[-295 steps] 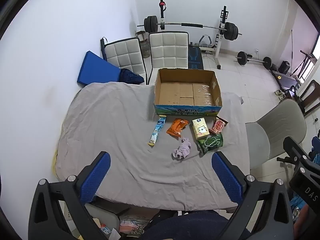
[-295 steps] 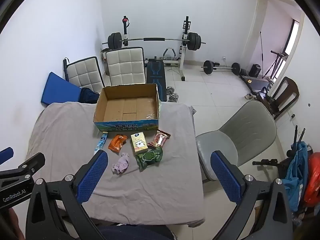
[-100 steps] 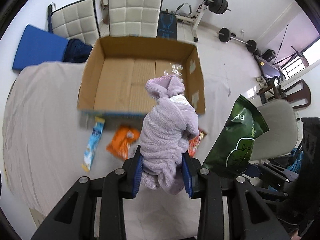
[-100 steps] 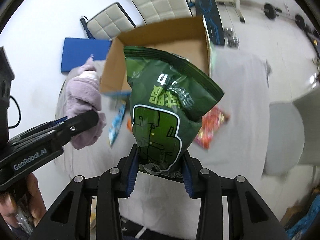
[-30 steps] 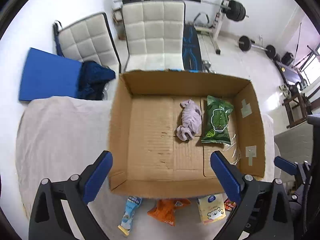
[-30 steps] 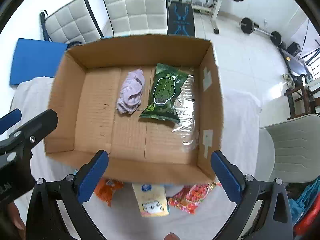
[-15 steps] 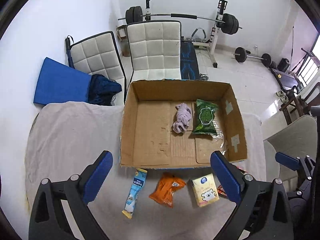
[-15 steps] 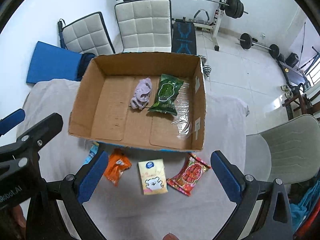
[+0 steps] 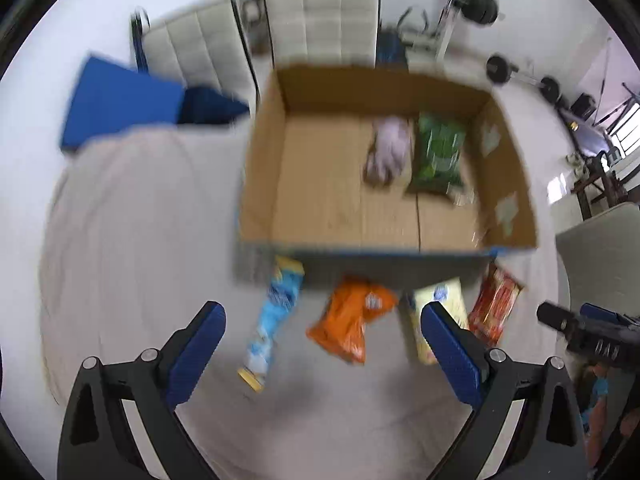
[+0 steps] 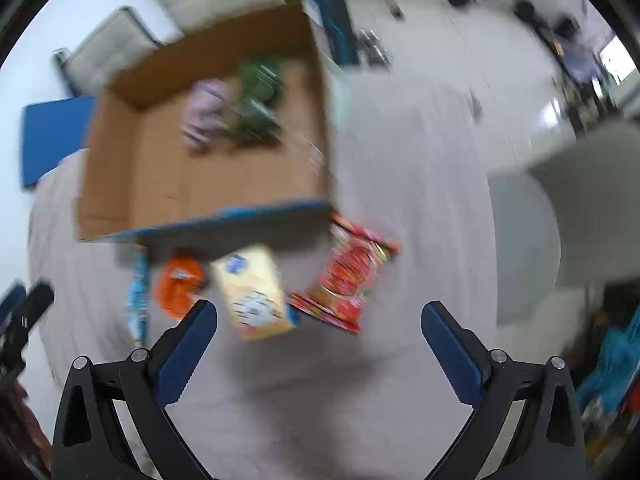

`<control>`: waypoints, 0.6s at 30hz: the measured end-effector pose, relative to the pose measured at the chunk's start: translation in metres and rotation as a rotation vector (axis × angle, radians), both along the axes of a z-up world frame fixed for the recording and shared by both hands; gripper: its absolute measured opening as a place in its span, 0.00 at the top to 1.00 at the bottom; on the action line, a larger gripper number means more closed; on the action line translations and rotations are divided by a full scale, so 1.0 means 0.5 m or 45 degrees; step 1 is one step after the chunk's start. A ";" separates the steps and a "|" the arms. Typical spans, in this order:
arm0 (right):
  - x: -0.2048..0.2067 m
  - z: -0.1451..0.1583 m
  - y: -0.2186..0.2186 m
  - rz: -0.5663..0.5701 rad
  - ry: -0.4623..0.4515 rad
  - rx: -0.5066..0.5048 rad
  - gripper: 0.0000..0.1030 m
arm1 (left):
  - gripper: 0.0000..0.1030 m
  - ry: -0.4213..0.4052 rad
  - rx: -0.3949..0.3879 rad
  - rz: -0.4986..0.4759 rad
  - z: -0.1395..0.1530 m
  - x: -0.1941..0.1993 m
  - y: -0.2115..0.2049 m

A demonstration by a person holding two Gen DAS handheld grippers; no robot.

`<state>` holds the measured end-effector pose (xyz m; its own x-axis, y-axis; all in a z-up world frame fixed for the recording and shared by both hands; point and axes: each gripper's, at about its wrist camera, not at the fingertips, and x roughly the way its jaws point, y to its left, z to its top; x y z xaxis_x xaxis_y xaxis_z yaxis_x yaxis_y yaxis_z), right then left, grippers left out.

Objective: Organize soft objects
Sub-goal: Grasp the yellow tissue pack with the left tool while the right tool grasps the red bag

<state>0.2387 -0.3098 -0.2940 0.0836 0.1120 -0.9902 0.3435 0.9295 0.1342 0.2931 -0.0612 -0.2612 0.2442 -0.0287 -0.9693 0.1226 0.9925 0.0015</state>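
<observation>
Cardboard box [image 9: 384,184]: holds purple cloth [image 9: 388,152] and green packet [image 9: 438,156], side by side, as the collecting place. On the surface [image 9: 132,240] before it: blue sachet [image 9: 276,308], orange packet [image 9: 352,320], yellow pack [image 10: 254,292], red packet [image 10: 348,280], apparently awaiting pickup. Left gripper [image 9: 320,356] and right gripper [image 10: 320,348]: jaws released, empty.
</observation>
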 end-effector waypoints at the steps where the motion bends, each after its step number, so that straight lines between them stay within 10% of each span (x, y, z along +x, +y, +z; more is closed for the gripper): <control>1: -0.002 -0.038 -0.013 -0.038 0.049 0.016 0.00 | 0.03 0.053 -0.011 0.006 -0.032 -0.002 -0.004; 5: -0.003 -0.150 -0.045 -0.170 0.128 0.175 0.02 | 0.03 0.228 -0.046 0.030 -0.141 -0.008 -0.034; 11: 0.000 -0.267 -0.073 -0.329 0.192 0.353 0.31 | 0.03 0.419 -0.149 0.092 -0.235 -0.006 -0.077; 18: -0.036 -0.252 -0.091 -0.181 0.212 0.244 0.47 | 0.03 0.504 -0.173 0.064 -0.275 0.000 -0.154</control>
